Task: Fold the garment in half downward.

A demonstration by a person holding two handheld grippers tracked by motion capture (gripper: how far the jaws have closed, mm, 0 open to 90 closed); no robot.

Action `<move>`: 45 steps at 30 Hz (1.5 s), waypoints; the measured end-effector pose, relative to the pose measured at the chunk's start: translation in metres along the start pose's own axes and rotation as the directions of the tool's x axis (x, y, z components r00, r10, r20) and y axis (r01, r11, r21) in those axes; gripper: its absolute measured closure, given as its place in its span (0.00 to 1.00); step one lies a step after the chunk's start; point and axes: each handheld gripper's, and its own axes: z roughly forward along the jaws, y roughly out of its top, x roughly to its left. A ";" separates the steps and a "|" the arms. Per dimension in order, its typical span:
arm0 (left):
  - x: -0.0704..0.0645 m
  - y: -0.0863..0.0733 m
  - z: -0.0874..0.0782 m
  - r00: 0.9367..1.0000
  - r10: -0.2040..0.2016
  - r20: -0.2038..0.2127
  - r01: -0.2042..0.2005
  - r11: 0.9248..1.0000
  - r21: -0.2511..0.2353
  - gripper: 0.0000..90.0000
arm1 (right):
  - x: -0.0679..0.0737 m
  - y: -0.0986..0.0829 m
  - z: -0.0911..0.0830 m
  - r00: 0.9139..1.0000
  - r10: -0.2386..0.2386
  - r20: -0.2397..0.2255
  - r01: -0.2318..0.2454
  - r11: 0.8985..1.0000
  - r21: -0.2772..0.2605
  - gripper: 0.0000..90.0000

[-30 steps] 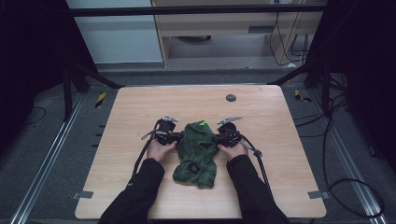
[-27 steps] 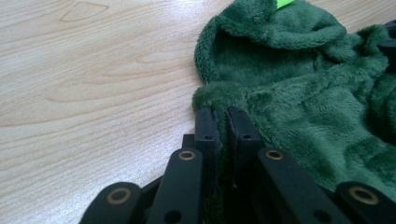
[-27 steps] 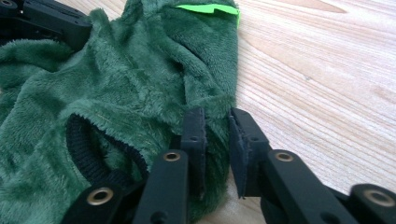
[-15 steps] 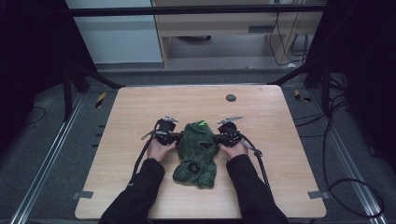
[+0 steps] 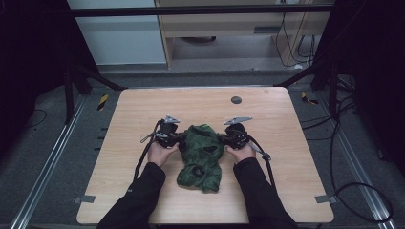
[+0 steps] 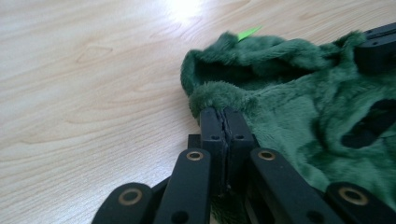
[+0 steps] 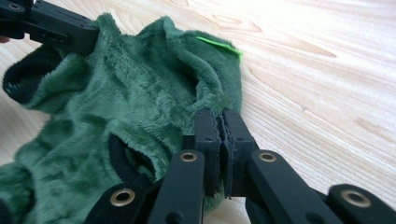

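Observation:
A dark green fleece garment (image 5: 200, 155) lies crumpled on the wooden table (image 5: 143, 109), with black cuffs and a bright green tag (image 7: 219, 46). My left gripper (image 5: 180, 140) is shut on the garment's left upper edge; in the left gripper view its jaws are pressed together on the fuzzy hem (image 6: 219, 95). My right gripper (image 5: 222, 140) is shut on the right upper edge, jaws closed on the fleece (image 7: 205, 100). The two grippers face each other across the garment. The tag (image 6: 247, 32) pokes up at the collar.
A small dark round disc (image 5: 236, 100) sits near the table's far edge. Black cables (image 5: 143, 152) trail from both grippers toward the front. Bare wood spreads left, right and behind the garment. Metal frame legs and floor cables surround the table.

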 end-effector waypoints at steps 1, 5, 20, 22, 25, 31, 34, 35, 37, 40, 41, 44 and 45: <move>-0.002 0.000 -0.003 1.000 0.006 0.002 -0.006 1.000 -0.007 0.99 | 0.001 0.001 -0.002 1.000 -0.006 -0.003 0.006 1.000 -0.005 0.96; -0.006 0.001 -0.011 1.000 0.022 0.004 -0.022 1.000 -0.017 0.99 | 0.006 0.003 -0.011 1.000 -0.019 -0.009 0.019 1.000 -0.016 0.96; -0.017 -0.013 -0.045 0.999 0.045 0.027 -0.044 0.998 -0.040 0.99 | 0.027 0.003 -0.033 0.994 -0.090 -0.062 0.086 0.994 -0.069 0.96; -0.018 -0.015 -0.048 0.998 0.047 0.030 -0.045 0.998 -0.042 0.99 | 0.029 0.001 -0.036 0.993 -0.100 -0.060 0.095 0.993 -0.073 0.96; -0.022 -0.018 -0.051 0.998 0.052 0.039 -0.050 0.998 -0.042 0.99 | 0.030 -0.003 -0.039 0.993 -0.101 -0.065 0.096 0.993 -0.072 0.96; -0.030 -0.026 -0.058 0.996 0.079 0.045 -0.077 0.996 -0.037 0.99 | 0.033 -0.011 -0.046 0.991 -0.113 -0.074 0.107 0.992 -0.073 0.96; -0.033 -0.029 -0.060 0.995 0.081 0.049 -0.080 0.996 -0.036 0.99 | 0.036 -0.014 -0.049 0.989 -0.117 -0.085 0.111 0.991 -0.076 0.96; -0.034 -0.030 -0.061 0.995 0.082 0.051 -0.080 0.996 -0.040 0.99 | 0.037 -0.015 -0.050 0.989 -0.123 -0.085 0.117 0.990 -0.075 0.96; -0.035 -0.031 -0.063 0.995 0.086 0.056 -0.084 0.996 -0.038 0.99 | 0.038 -0.016 -0.051 0.988 -0.130 -0.085 0.124 0.989 -0.076 0.96; -0.039 -0.036 -0.066 0.994 0.095 0.059 -0.093 0.995 -0.037 0.99 | 0.042 -0.019 -0.054 0.987 -0.132 -0.095 0.125 0.989 -0.082 0.96; -0.039 -0.037 -0.067 0.994 0.092 0.059 -0.089 0.995 -0.039 0.99 | 0.042 -0.020 -0.055 0.986 -0.136 -0.096 0.129 0.988 -0.081 0.96; -0.041 -0.040 -0.069 0.993 0.098 0.059 -0.096 0.995 -0.038 0.99 | 0.045 -0.022 -0.056 0.985 -0.143 -0.101 0.135 0.988 -0.082 0.96; -0.041 -0.040 -0.070 0.993 0.100 0.058 -0.098 0.994 -0.038 0.99 | 0.046 -0.023 -0.057 0.985 -0.143 -0.101 0.135 0.987 -0.082 0.96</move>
